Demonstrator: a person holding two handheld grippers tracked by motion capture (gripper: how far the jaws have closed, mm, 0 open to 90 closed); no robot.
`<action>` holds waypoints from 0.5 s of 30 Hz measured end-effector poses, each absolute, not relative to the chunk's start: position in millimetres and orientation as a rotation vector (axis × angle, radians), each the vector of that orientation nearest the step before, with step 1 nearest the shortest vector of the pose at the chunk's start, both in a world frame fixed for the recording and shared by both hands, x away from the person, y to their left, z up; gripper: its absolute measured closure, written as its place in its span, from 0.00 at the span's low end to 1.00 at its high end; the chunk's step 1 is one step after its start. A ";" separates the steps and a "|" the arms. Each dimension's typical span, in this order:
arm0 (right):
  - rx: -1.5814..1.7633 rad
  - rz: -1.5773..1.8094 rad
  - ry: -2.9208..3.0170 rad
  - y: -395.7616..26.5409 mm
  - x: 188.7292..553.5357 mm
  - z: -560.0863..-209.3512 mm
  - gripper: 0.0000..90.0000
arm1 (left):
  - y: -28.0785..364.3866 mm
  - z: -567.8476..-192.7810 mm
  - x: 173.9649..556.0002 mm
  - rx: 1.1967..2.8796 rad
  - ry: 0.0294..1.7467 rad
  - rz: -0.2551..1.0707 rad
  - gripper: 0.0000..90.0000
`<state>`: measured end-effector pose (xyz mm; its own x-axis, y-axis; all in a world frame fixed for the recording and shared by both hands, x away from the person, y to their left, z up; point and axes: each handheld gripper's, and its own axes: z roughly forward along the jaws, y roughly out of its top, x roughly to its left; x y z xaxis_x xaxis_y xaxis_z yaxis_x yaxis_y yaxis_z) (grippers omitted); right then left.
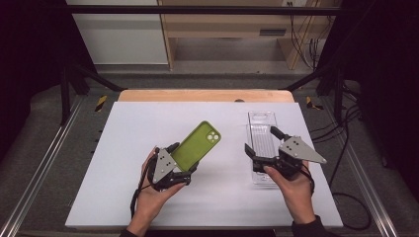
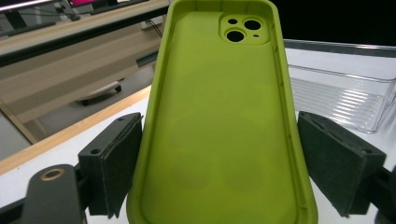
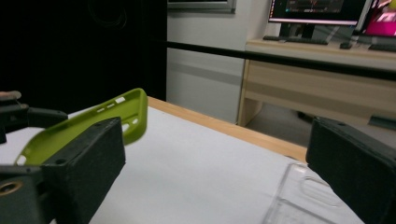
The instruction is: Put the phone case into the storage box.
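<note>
My left gripper (image 1: 183,159) is shut on the lower end of a lime-green phone case (image 1: 198,143), which slants up off the white table with its camera cutout at the far end. In the left gripper view the case (image 2: 219,107) lies hollow side up, and both black pads (image 2: 122,158) press on its long edges. My right gripper (image 1: 260,139) hovers open over the near half of a clear plastic tray (image 1: 262,121). Nothing lies between its pads (image 3: 88,158), and the green case (image 3: 116,112) shows at the left.
The white table top (image 1: 123,163) spreads around both hands, with a wooden strip (image 1: 205,95) along its far edge. Metal frame rails (image 1: 49,148) run along both sides. The tray (image 2: 341,93) has a ribbed floor, and its clear corner (image 3: 303,196) shows low under my right gripper.
</note>
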<state>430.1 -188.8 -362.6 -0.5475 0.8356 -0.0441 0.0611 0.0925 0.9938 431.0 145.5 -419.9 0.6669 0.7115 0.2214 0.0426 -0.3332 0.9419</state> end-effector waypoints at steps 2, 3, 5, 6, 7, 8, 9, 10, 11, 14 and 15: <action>0.935 1.519 1.748 -175.2 434.3 -361.9 0.08 | 146.5 -420.2 429.2 1.800 0.606 0.790 0.18; 0.947 1.530 1.757 -169.1 435.1 -362.6 0.08 | 147.2 -420.7 428.2 1.797 0.606 0.793 0.18; 0.959 1.562 1.765 -158.8 434.6 -364.9 0.09 | 148.2 -422.5 426.2 1.795 0.607 0.801 0.18; 0.960 1.570 1.777 -152.8 434.5 -366.9 0.09 | 148.3 -424.1 425.4 1.794 0.608 0.802 0.18; 0.946 1.571 1.816 -146.9 433.7 -368.5 0.08 | 147.7 -425.8 424.9 1.796 0.609 0.803 0.18; 0.933 1.566 1.840 -142.5 431.7 -370.1 0.08 | 146.6 -427.5 424.2 1.798 0.609 0.801 0.18; 0.935 1.572 1.839 -139.2 429.3 -372.4 0.10 | 144.2 -429.4 422.8 1.804 0.602 0.799 0.18; 0.928 1.575 1.858 -134.8 427.0 -376.8 0.11 | 142.9 -429.9 422.1 1.804 0.599 0.799 0.18; 0.926 1.572 1.871 -133.2 426.5 -378.4 0.11 | 139.4 -430.4 420.6 1.813 0.583 0.804 0.18; 0.937 1.526 1.924 -128.7 426.9 -389.5 0.14 | 131.2 -427.6 416.0 1.819 0.547 0.818 0.18; 0.955 1.528 1.929 -129.4 427.5 -392.0 0.14 | 129.5 -426.8 414.4 1.817 0.540 0.822 0.18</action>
<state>427.5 -129.4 -392.0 -0.6311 0.7746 0.0410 0.2174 0.1259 0.9679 414.4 129.5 -426.8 0.6657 0.6891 0.2865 -0.0111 -0.3747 0.9271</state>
